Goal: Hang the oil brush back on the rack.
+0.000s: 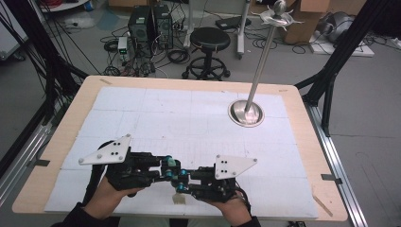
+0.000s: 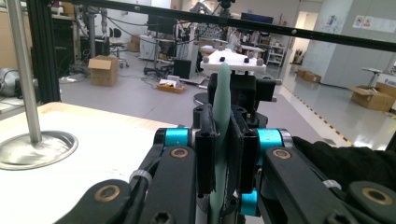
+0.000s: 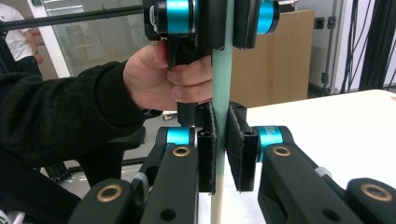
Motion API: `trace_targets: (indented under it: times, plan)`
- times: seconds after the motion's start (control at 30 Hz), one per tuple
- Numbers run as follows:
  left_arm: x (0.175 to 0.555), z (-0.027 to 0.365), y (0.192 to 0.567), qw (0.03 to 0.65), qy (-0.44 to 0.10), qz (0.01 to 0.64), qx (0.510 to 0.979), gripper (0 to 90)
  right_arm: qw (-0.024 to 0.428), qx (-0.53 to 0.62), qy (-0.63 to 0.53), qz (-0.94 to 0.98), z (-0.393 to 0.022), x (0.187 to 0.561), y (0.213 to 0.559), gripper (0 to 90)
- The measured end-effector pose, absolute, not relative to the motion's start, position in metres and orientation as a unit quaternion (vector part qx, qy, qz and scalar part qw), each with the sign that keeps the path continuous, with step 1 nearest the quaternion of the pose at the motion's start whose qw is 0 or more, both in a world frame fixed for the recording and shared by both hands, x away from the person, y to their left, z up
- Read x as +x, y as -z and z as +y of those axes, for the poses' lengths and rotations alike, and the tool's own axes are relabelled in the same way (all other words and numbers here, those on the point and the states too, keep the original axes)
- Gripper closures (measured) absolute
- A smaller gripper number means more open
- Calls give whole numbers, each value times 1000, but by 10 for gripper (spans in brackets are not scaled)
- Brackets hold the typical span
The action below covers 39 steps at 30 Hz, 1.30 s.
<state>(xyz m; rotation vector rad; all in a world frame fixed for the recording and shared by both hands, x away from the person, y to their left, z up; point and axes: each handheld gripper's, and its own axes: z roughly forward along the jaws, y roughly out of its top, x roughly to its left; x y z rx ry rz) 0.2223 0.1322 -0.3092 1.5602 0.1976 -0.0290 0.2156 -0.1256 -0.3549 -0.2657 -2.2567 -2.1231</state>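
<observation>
Two grippers meet tip to tip at the near edge of the table (image 1: pixel 56 156), each clamped on the same thin pale green strip (image 3: pixel 222 84). From the left gripper view, the left gripper (image 2: pixel 225 154) has its two black jaws pressed flat against the strip, which rises between them, tapers to a rounded end above the pads and runs on toward the right gripper's body straight ahead. From the right gripper view, the right gripper (image 3: pixel 222 154) has its jaws closed on the strip as well, though a sliver of gap shows beside the left pad; the strip runs up from between them into the left gripper's jaws just above, and the bare left hand (image 3: pixel 173 79) grips that gripper's handle to the left of the strip. In the high view the left gripper (image 1: pixel 166 168) and the right gripper (image 1: pixel 182 182) sit just beside each other, jaws facing inward, with the strip too small to make out between them. Well beyond the grippers, farther across the white mat (image 1: pixel 189 118), a round metal base (image 1: pixel 246 113) carries an upright metal pole (image 1: pixel 262 61); in the left gripper view it stands off to the left of the jaws.
</observation>
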Motion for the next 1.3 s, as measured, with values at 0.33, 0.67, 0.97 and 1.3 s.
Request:
trace_targets:
  times: [0.33,0.67,0.97,1.3]
  plan:
    - [226,169,318,719,-17,145,679,328,1,-125,670,-732,-132,223,363,831]
    - [233,212,370,683,-90,216,691,174,-57,-179,661,-726,-152,242,352,830]
    - [241,228,389,672,-126,233,692,184,-113,-227,649,-717,-180,280,318,830]
    - [245,233,395,658,-136,240,700,185,-145,-280,645,-696,-208,333,286,831]
